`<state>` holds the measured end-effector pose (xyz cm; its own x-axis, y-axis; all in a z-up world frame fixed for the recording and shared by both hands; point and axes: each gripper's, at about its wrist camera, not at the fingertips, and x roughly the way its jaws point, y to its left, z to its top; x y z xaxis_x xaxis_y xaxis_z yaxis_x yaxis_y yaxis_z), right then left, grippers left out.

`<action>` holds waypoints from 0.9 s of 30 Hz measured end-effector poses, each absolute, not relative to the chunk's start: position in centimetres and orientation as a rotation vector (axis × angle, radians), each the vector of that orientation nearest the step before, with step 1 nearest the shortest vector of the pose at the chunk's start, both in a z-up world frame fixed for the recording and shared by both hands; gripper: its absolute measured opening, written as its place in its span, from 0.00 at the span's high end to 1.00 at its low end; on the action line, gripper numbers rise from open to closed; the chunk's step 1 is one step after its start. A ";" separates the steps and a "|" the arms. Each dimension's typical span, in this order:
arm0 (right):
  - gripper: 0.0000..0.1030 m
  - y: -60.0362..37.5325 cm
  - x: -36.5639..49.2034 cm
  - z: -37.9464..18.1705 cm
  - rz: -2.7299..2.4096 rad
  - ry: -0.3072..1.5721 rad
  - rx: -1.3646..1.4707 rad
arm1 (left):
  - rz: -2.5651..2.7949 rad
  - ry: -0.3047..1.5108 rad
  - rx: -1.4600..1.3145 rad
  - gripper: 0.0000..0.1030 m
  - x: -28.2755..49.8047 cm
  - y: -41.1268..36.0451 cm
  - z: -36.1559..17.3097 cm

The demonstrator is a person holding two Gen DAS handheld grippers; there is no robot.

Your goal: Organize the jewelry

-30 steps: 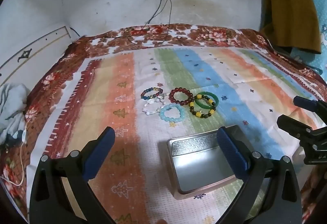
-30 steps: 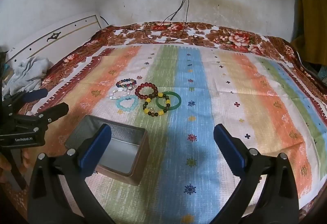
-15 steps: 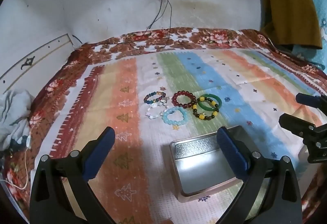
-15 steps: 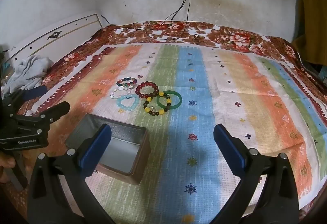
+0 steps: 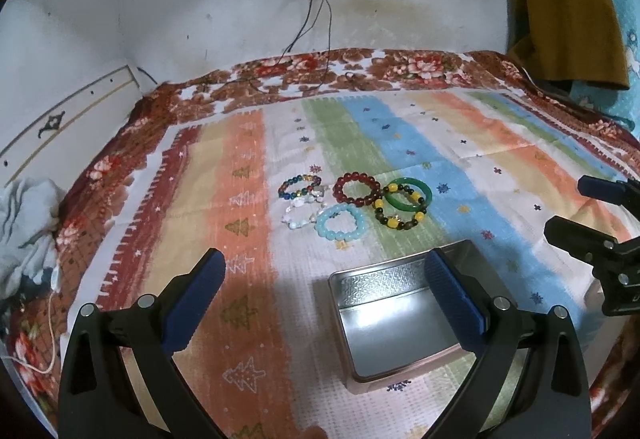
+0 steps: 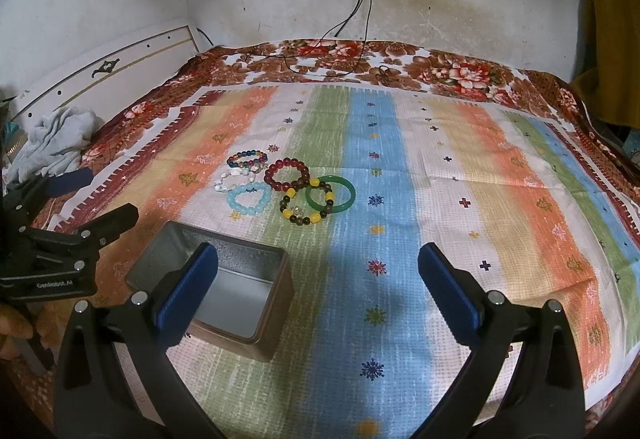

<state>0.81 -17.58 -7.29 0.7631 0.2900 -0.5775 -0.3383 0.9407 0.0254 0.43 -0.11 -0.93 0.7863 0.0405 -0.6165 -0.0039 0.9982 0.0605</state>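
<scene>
Several bead bracelets lie in a cluster on the striped bedspread: a dark red one, a green bangle, a brown and yellow one, a light blue one, a multicoloured one and a white one. An open, empty metal tin sits nearer than them. My left gripper is open and empty, left of the tin. My right gripper is open and empty, right of the tin.
The bed fills the view, with a floral blanket border at the far edge. Cables hang from a wall socket onto the bed. A grey cloth lies at the left by the headboard. A brown garment hangs at the right.
Both grippers have stayed open. The left wrist view has tilted up a little, so bracelets and tin sit lower in frame. The right wrist view is almost unchanged.
</scene>
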 end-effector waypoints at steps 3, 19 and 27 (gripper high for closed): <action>0.05 -17.5 0.9 -7.2 0.343 0.614 -0.081 | 0.037 0.669 0.053 0.05 0.5 0.1 -0.9; 0.05 -17.8 1.0 -8.2 0.358 0.643 -0.071 | 0.038 0.678 0.029 0.05 0.7 0.5 -0.8; 0.05 -17.2 0.9 -8.0 0.369 0.643 -0.084 | 0.038 0.677 0.033 0.05 0.8 0.3 -0.8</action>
